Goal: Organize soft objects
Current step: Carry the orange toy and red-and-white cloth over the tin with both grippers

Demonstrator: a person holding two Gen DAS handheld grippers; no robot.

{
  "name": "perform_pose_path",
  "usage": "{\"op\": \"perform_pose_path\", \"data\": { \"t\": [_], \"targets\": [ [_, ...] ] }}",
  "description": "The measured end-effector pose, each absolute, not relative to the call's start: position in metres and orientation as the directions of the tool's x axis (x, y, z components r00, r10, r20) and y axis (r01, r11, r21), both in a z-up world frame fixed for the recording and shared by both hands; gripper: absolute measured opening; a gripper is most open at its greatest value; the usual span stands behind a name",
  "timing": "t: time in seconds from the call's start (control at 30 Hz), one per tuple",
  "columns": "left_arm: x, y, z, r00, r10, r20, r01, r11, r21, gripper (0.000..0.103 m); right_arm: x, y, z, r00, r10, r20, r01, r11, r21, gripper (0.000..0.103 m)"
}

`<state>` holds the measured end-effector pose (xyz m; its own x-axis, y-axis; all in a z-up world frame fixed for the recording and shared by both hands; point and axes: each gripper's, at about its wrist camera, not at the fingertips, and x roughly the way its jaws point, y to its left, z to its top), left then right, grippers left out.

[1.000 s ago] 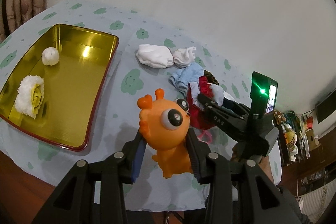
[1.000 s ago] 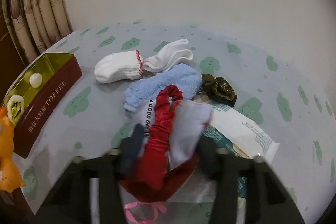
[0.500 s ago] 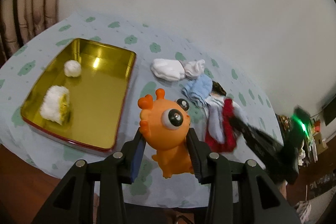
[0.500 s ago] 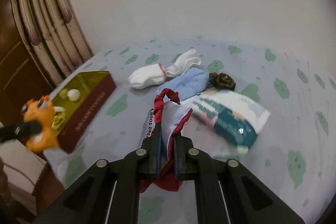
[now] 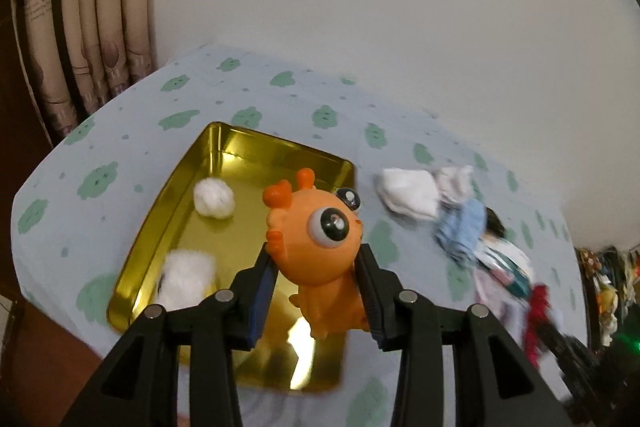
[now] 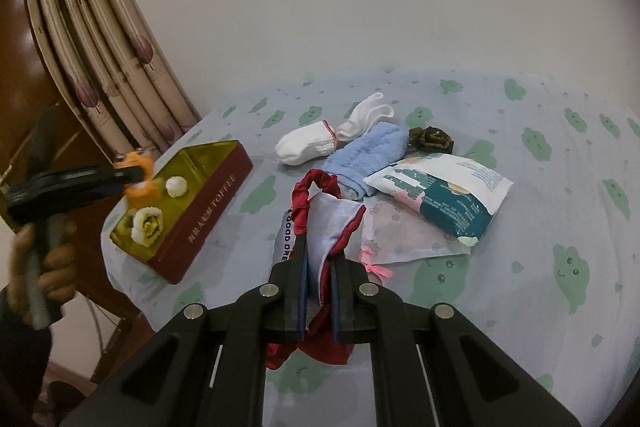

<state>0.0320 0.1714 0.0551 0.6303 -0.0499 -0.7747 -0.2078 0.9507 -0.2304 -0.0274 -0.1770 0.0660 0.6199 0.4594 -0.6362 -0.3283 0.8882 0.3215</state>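
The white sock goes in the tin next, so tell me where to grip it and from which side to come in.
Grip the white sock across its thick, rounded middle, coming from above with the pads along its long sides. It lies flat on the tablecloth, its red-trimmed cuff touching a second white sock and the blue sock close beside it, so a grip nearer the closed toe end probably avoids snagging either neighbour.

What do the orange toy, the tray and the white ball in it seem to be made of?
Orange toy: likely soft rubber or vinyl, smooth with a slight sheen. Tray: metal tin, mirror-gold inside, reflecting light. White ball: fluffy fibre, perhaps cotton or plush, matte and fuzzy.
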Motion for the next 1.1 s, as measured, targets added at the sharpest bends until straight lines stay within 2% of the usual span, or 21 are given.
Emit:
{"op": "perform_pose_path", "data": {
  "t": [0.43, 0.53, 0.63, 0.7, 0.73, 0.83, 0.9, 1.1],
  "targets": [
    [0.13, 0.22, -0.006, 0.494, 0.011, -0.87, -0.291, 0.944, -0.153, 0.041, -0.027, -0.177, 0.07, 0.614, 0.456, -0.644, -0.329, 0.89, 0.316, 0.008],
    [0.138, 0.223, -0.01, 0.479, 0.071, -0.875, -0.312, 0.945, -0.094, 0.043, -0.026, -0.178, 0.07, 0.61, 0.46, -0.645, -0.331, 0.888, 0.32, 0.008],
    [0.143, 0.227, -0.012, 0.476, 0.077, -0.876, -0.314, 0.945, -0.087, 0.045, -0.025, -0.178, 0.069, 0.603, 0.465, -0.648, -0.332, 0.885, 0.326, 0.008],
    [0.146, 0.229, -0.011, 0.479, 0.125, -0.869, -0.33, 0.943, -0.046, 0.048, -0.025, -0.177, 0.068, 0.599, 0.469, -0.649, -0.334, 0.883, 0.33, 0.008],
    [0.147, 0.229, -0.009, 0.476, 0.17, -0.863, -0.342, 0.94, -0.004, 0.054, -0.024, -0.177, 0.068, 0.598, 0.47, -0.65, -0.333, 0.883, 0.332, 0.008],
    [0.147, 0.227, -0.003, 0.485, 0.263, -0.834, -0.351, 0.932, 0.09, 0.055, -0.025, -0.176, 0.067, 0.592, 0.475, -0.65, -0.334, 0.88, 0.338, 0.008],
    [0.143, 0.229, 0.003, 0.492, 0.268, -0.828, -0.356, 0.93, 0.089, 0.055, -0.025, -0.175, 0.067, 0.59, 0.479, -0.65, -0.335, 0.878, 0.343, 0.008],
    [0.091, 0.229, 0.043, 0.597, 0.222, -0.771, -0.393, 0.919, -0.04, 0.055, -0.019, -0.159, 0.087, 0.583, 0.528, -0.618, -0.381, 0.849, 0.365, 0.008]
  ]
}}
